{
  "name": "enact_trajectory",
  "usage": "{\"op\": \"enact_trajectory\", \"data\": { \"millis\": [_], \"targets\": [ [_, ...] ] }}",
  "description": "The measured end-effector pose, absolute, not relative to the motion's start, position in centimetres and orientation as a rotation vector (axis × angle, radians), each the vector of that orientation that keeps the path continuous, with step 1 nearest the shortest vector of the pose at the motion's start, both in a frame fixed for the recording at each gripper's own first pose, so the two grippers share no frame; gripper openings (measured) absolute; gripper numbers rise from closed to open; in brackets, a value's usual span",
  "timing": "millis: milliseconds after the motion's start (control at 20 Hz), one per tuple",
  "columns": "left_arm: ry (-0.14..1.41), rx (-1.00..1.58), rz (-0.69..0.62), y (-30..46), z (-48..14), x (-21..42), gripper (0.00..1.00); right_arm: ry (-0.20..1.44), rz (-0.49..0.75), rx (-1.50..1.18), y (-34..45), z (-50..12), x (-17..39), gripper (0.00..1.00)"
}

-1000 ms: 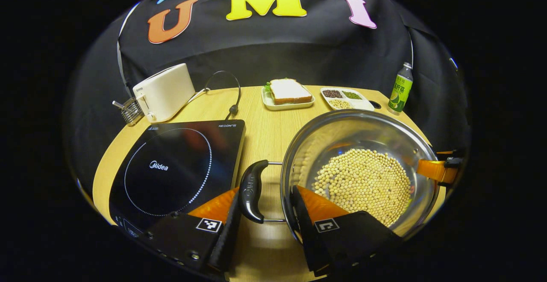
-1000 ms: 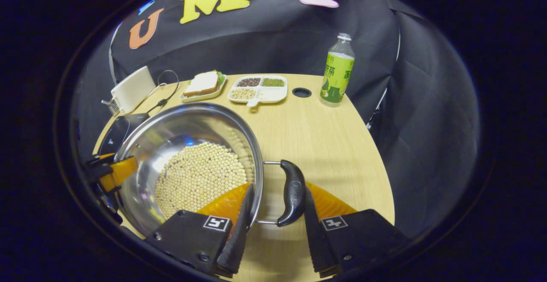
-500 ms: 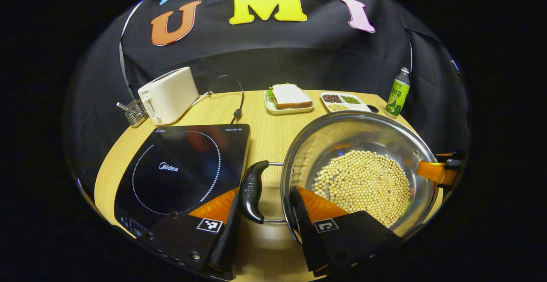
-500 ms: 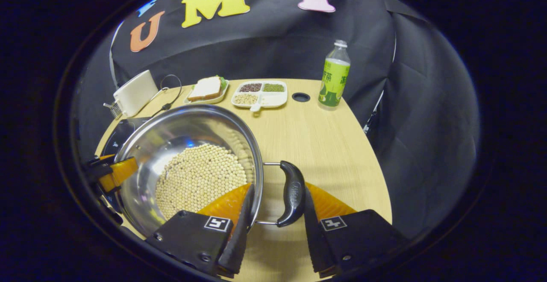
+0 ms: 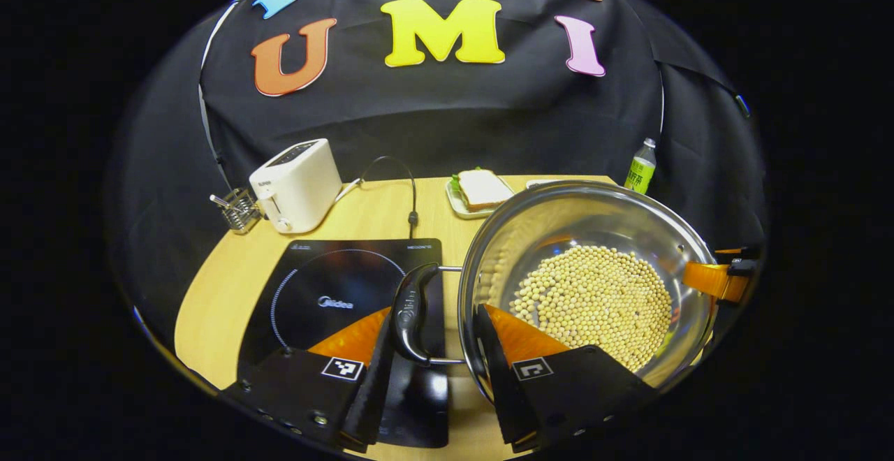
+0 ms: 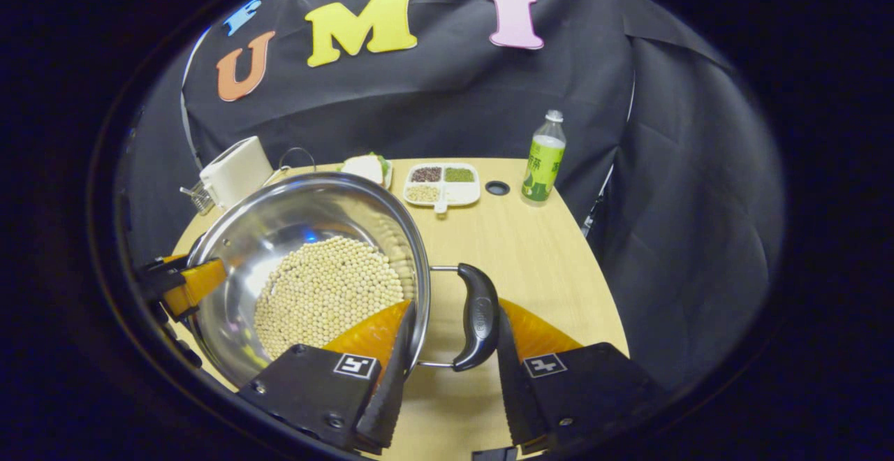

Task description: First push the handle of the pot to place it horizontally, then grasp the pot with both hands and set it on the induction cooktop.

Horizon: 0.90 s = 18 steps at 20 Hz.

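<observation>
A steel pot (image 5: 559, 230) holding soybeans (image 5: 594, 300) hangs above the wooden table (image 6: 545, 265), carried from both sides. My left gripper (image 5: 434, 321) is shut on the pot's black left handle (image 5: 408, 311), one finger outside the handle and the other inside the pot wall. This handle hovers over the right edge of the black induction cooktop (image 5: 335, 293). My right gripper (image 6: 454, 314) is shut the same way on the right handle (image 6: 478, 314). Each gripper shows across the pot (image 6: 293, 216) from the other: right gripper (image 5: 712, 279), left gripper (image 6: 185, 283).
A white toaster (image 5: 297, 185) and a small wire rack (image 5: 237, 209) stand behind the cooktop, with a black cord (image 5: 412, 216) trailing beside them. A sandwich plate (image 5: 478, 192), a divided dish of grains (image 6: 441, 183) and a green bottle (image 6: 543, 161) line the far edge.
Both grippers have risen with the pot, lifting it off the table. The pot has shifted left, so its left handle now hangs over the cooktop's edge.
</observation>
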<state>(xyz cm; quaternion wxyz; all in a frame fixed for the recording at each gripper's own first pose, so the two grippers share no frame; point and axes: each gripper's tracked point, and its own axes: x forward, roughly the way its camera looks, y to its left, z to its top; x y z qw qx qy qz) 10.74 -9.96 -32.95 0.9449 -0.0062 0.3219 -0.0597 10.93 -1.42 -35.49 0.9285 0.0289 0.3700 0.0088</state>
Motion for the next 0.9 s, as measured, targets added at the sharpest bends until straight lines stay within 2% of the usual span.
{"op": "enact_trajectory", "data": {
  "millis": [100,350,400,550,600,800,850,900],
  "targets": [
    [0.652,0.003,-0.098,-8.1,-31.7,10.3,0.62,0.758,0.039,0.08,0.4,-34.5,10.9,0.6],
    [0.635,0.035,-0.038,-2.6,-28.9,9.3,0.62,0.757,0.11,0.095,5.9,-32.4,10.8,0.62],
    [0.632,0.033,-0.029,-1.4,-28.7,9.0,0.62,0.75,0.115,0.094,7.0,-31.9,10.8,0.6],
    [0.63,0.025,-0.023,2.2,-28.9,9.1,0.62,0.743,0.123,0.084,10.5,-31.2,10.8,0.63],
    [0.636,0.02,-0.022,3.3,-29.2,9.2,0.62,0.744,0.122,0.079,11.8,-31.0,10.8,0.6],
    [0.653,0.014,-0.027,7.9,-30.6,9.9,0.62,0.746,0.111,0.084,16.6,-31.6,11.0,0.63],
    [0.655,0.017,-0.027,8.9,-31.0,10.2,0.63,0.749,0.109,0.088,17.7,-31.9,11.1,0.6],
    [0.654,0.023,-0.029,9.9,-31.6,10.6,0.62,0.751,0.106,0.09,18.7,-32.2,11.3,0.62]
  ]
}}
